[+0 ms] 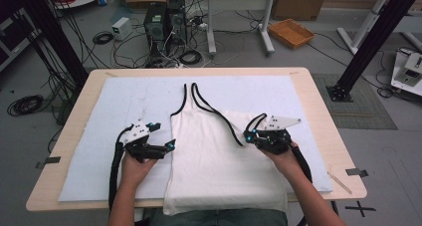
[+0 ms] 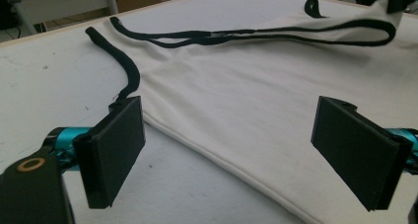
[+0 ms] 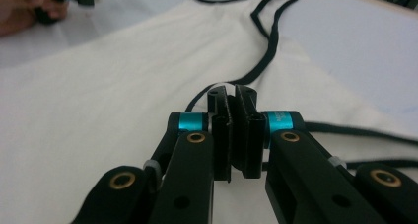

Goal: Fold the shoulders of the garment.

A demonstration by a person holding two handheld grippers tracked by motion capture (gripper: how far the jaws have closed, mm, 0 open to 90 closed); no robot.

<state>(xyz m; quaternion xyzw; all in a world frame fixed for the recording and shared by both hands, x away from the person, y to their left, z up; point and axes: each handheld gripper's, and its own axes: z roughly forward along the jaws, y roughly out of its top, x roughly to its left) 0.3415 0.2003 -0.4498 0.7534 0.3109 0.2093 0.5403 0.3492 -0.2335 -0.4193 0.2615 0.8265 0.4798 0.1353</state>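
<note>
Lying flat, white ribbed tank top (image 1: 219, 156), thin black-trimmed straps (image 1: 199, 99)

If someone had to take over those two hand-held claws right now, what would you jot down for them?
Left gripper: open, at the left edge of the top, holding nothing.
Right gripper: shut on the top's right strap, lifted a little.
The top lies flat on the white mat, hem hanging over the near table edge.
Done: strap gripped. Left, probably: grip the left side and fold.

Tank top (image 1: 219, 156) on mat (image 1: 124, 101), on table (image 1: 318, 111); straps (image 1: 199, 99) at far end.
</note>
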